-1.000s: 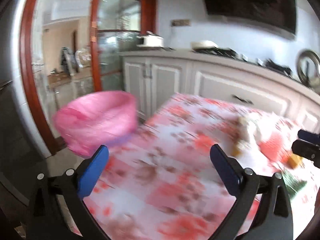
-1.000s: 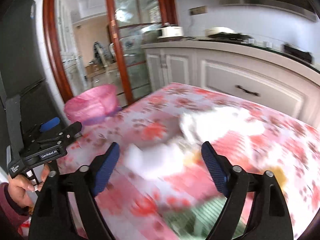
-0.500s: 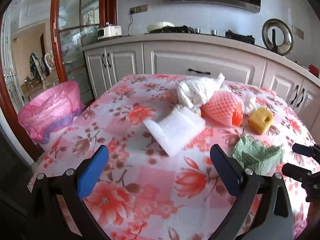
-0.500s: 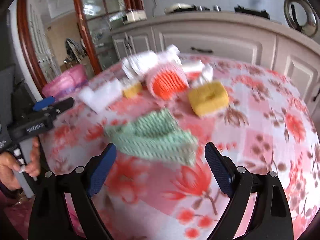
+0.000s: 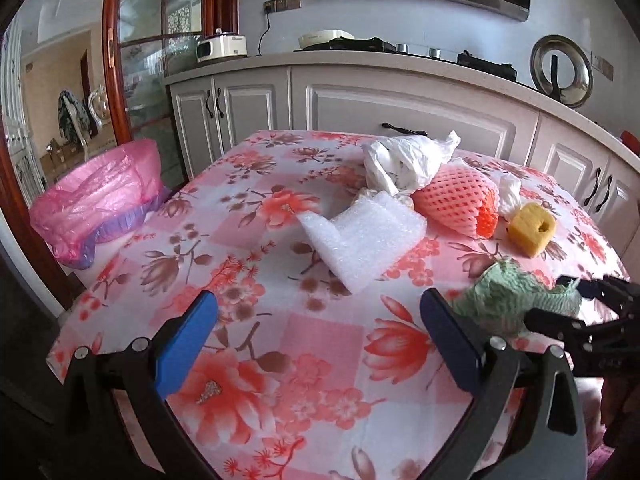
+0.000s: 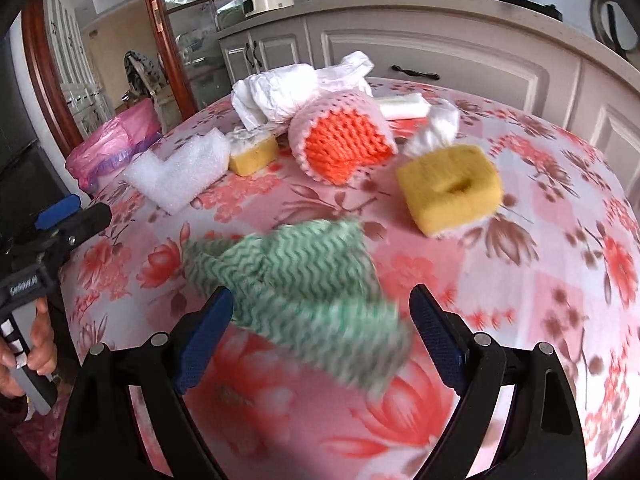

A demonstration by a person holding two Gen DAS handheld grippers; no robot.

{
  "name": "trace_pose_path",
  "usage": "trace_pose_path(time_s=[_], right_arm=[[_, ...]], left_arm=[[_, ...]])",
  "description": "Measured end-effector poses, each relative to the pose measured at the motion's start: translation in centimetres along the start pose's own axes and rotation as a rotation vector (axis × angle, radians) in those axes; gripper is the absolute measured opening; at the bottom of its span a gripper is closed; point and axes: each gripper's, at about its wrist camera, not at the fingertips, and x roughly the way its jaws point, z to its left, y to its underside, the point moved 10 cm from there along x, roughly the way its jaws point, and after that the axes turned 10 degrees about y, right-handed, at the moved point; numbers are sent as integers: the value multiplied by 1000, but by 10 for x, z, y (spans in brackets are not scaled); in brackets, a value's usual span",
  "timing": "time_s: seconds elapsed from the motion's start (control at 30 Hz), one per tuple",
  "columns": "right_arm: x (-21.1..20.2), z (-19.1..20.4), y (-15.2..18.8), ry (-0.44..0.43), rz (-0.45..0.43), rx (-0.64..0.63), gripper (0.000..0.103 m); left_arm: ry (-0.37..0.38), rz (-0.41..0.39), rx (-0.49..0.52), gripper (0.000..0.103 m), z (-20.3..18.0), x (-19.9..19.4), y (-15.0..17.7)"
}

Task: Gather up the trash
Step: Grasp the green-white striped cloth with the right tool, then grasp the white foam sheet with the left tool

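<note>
A: Since half a second back, your right gripper [image 6: 322,316] has closed in on the green wavy-striped cloth [image 6: 304,276], which now lies between its spread fingers, not yet pinched. Your left gripper [image 5: 318,332] has barely shifted; its fingers are wide apart with nothing between them.

B: How far along am I?

A: Barely begun, by my reading. Everything is on the floral-covered counter [image 5: 280,360]: the white foam sheet [image 5: 360,236], the crumpled white plastic bag [image 5: 404,162], the orange foam fruit net [image 5: 456,204] and the yellow sponge [image 5: 530,230]. The pink-lined bin [image 5: 96,196] stands off the counter's left edge, and I can't see anything in it from here.

B: Do the views differ?

A: Your right wrist view shows a second, smaller yellow sponge [image 6: 252,152] beside the foam sheet, all but hidden from the left. It also shows your hand [image 6: 28,344] on the left gripper's handle.
</note>
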Motion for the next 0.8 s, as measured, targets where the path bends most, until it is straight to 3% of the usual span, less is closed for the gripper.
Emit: trace_pose_path(time_s=[0.3, 0.33, 0.37, 0.43, 0.57, 0.8], right_arm=[[21, 18, -10, -22, 42, -20, 84], [21, 19, -11, -23, 38, -23, 77], [20, 21, -13, -32, 29, -26, 62], [18, 24, -13, -48, 21, -34, 41], [10, 26, -16, -32, -18, -51, 14], [-4, 21, -18, -22, -76, -27, 11]], left_arm=[[11, 10, -4, 98, 4, 4, 3], [12, 12, -5, 98, 4, 4, 3], [12, 13, -6, 98, 4, 5, 3], [9, 13, -12, 98, 5, 7, 1], [-13, 6, -25, 98, 9, 10, -6], [-26, 10, -63, 98, 8, 31, -25]])
